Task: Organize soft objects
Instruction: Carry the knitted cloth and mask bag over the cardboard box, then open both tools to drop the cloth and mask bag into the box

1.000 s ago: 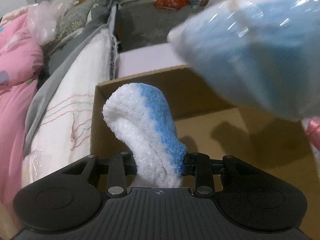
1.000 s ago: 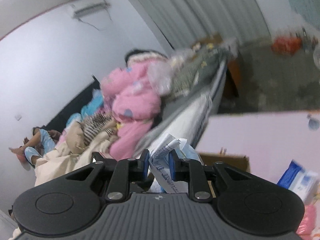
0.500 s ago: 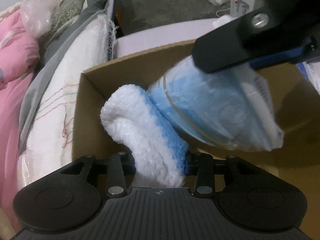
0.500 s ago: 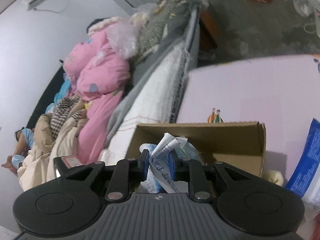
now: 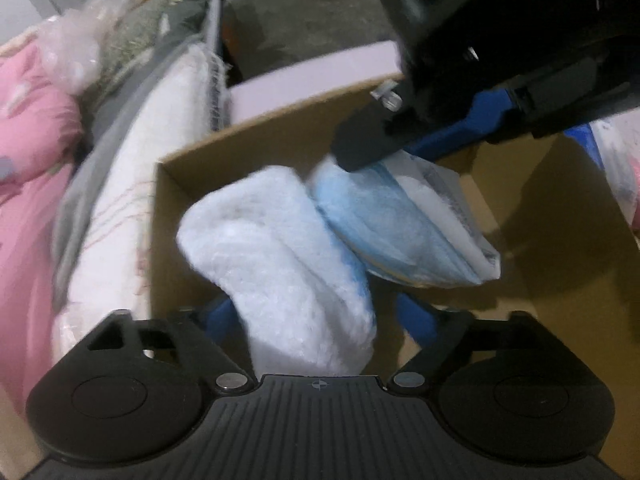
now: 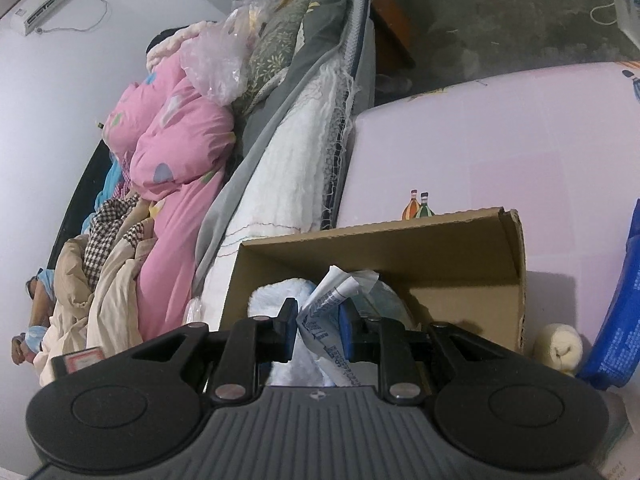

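Two soft things sit over the box (image 5: 560,216) at once. In the left wrist view, at nine o'clock, bedding (image 5: 36,140) is piled along the bed, outside the box. At centre, the sock (image 5: 280,264), fluffy, white with a blue edge, stands between the jaws of the left gripper (image 5: 320,316); those jaws have just been opening and now stand wide, with the blue fingers (image 5: 416,320) clear of the pile on both sides. The sock is let go and leans into the box's corner at about ten o'clock. Toward two o'clock the right gripper (image 6: 318,330) reaches in from above, its jaws narrow and pinching the crinkled top of the pack (image 5: 404,232), a clear bag of blue cloth that hangs just beside the sock and touches it.

The step in hand looks like setting both down inside the box. To do it well, the left hand should lift straight back so that a finger does not drag the sock out. The right should lower the pack until its bottom rests on the cardboard before it releases, beside the sock and not on top, where it could tip it over.

At three o'clock in the right wrist view, a rolled cloth (image 6: 560,346) waits on the bench (image 6: 520,152) outside the box.
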